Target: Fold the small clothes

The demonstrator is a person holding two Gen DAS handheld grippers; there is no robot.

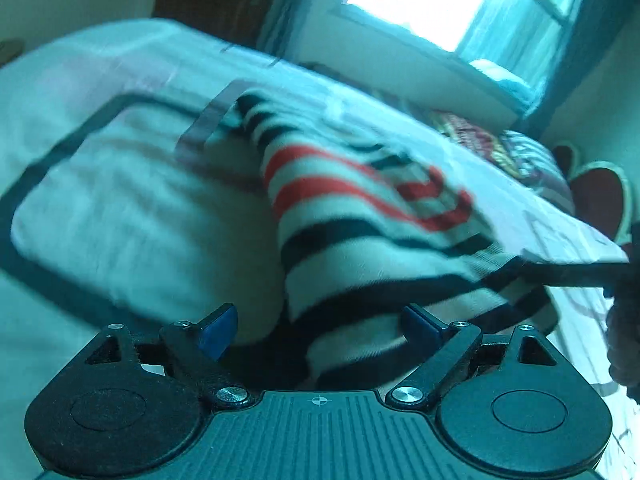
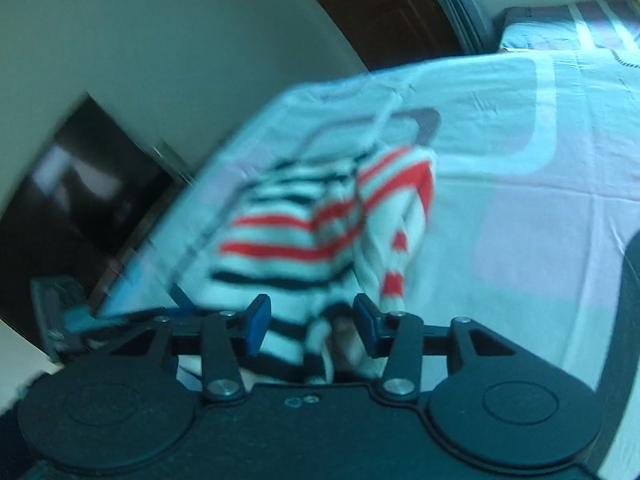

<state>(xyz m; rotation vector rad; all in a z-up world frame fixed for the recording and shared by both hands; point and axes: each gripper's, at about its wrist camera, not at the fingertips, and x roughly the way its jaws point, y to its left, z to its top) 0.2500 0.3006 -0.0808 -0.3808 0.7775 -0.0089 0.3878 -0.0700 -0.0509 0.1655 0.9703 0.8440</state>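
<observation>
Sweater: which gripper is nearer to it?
Right. The sweater fills the gap between the right gripper fingers; the left gripper is open, with the sweater just ahead.

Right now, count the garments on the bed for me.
1. A striped sweater lies rumpled on the bed, directly ahead of both grippers' fingers. More clothes may lie outside these blurred views.

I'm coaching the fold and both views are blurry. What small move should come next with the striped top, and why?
Probably close the left gripper on the striped top: its jaws stand open with the fabric between them, and the garment lies bunched on the bed, not flat.
</observation>
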